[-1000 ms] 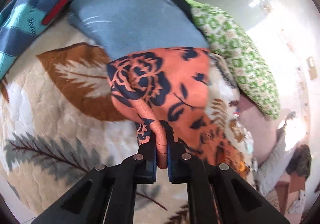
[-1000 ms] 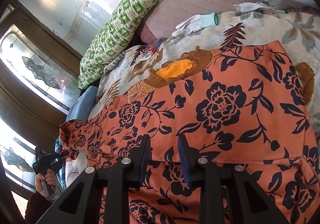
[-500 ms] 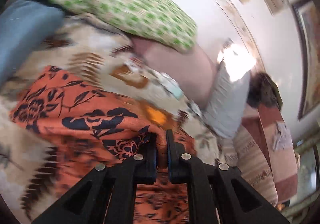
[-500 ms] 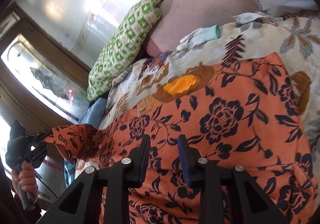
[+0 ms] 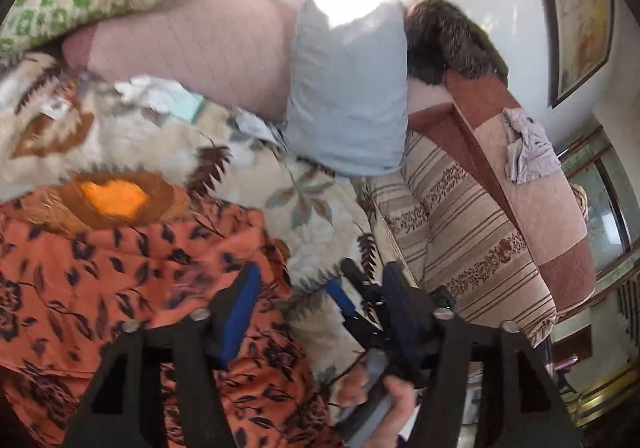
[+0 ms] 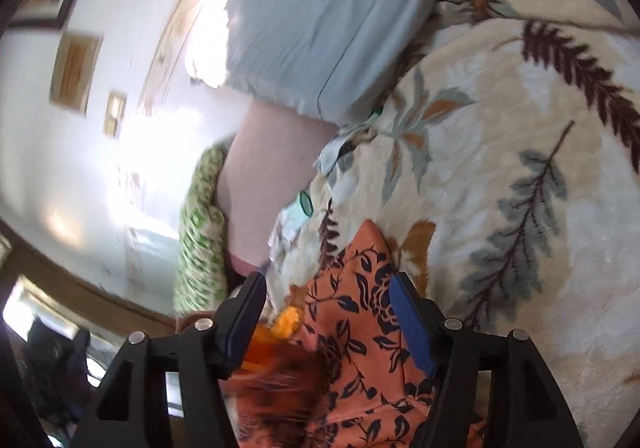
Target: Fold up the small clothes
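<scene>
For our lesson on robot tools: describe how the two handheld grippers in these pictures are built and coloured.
Both look alike. The left gripper has two angular black fingers with triangular cut-outs, silver round bolt heads on top and blue pads on the inner faces. The right gripper shows the same black frame, silver bolts and blue pads. In the left wrist view its grey handle sits in a hand.

Left gripper, right gripper: fingers just opened, gripping nothing.
</scene>
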The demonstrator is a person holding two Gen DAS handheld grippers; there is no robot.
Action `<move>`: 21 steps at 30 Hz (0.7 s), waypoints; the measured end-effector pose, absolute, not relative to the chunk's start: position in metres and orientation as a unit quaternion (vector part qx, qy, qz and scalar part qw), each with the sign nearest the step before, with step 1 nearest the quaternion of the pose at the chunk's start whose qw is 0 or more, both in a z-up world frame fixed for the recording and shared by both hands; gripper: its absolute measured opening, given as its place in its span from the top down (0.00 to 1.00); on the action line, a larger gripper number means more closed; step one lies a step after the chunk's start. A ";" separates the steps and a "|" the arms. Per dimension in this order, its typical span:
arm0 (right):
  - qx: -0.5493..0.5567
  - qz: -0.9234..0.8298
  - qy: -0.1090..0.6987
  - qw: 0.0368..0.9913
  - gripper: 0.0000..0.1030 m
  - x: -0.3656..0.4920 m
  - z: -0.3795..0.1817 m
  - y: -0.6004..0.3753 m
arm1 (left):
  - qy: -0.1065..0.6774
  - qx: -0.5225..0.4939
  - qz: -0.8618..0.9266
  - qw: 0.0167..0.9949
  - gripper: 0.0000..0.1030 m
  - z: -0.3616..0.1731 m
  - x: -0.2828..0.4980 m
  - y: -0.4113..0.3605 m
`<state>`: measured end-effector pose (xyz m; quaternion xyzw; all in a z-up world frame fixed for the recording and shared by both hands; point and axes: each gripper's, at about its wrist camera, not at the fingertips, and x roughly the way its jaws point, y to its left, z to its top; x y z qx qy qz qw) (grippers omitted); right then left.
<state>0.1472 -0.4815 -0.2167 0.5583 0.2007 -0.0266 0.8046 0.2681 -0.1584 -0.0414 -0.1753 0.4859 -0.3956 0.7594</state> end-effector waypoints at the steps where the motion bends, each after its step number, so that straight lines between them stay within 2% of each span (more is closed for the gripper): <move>1: 0.569 -0.026 0.196 0.798 0.34 0.146 -0.219 -0.486 | 0.475 -0.186 -0.391 0.766 0.35 -0.040 0.268 -0.141; 6: 0.565 0.032 0.235 0.790 0.34 0.161 -0.222 -0.476 | 0.456 -0.183 -0.299 0.818 0.34 -0.063 0.278 -0.053; 8: 0.555 0.049 0.274 0.784 0.34 0.171 -0.226 -0.464 | 0.458 -0.179 -0.232 0.839 0.34 -0.087 0.282 -0.011; 12: 0.558 0.046 0.303 0.771 0.34 0.174 -0.232 -0.453 | 0.484 -0.181 -0.121 0.848 0.34 -0.146 0.284 0.050; 17: 0.547 -0.003 0.319 0.774 0.34 0.157 -0.230 -0.457 | 0.495 -0.169 -0.071 0.849 0.34 -0.197 0.275 0.065; 21: 0.459 -0.032 0.294 0.838 0.33 0.157 -0.199 -0.450 | 0.509 -0.114 -0.049 0.852 0.34 -0.224 0.270 0.051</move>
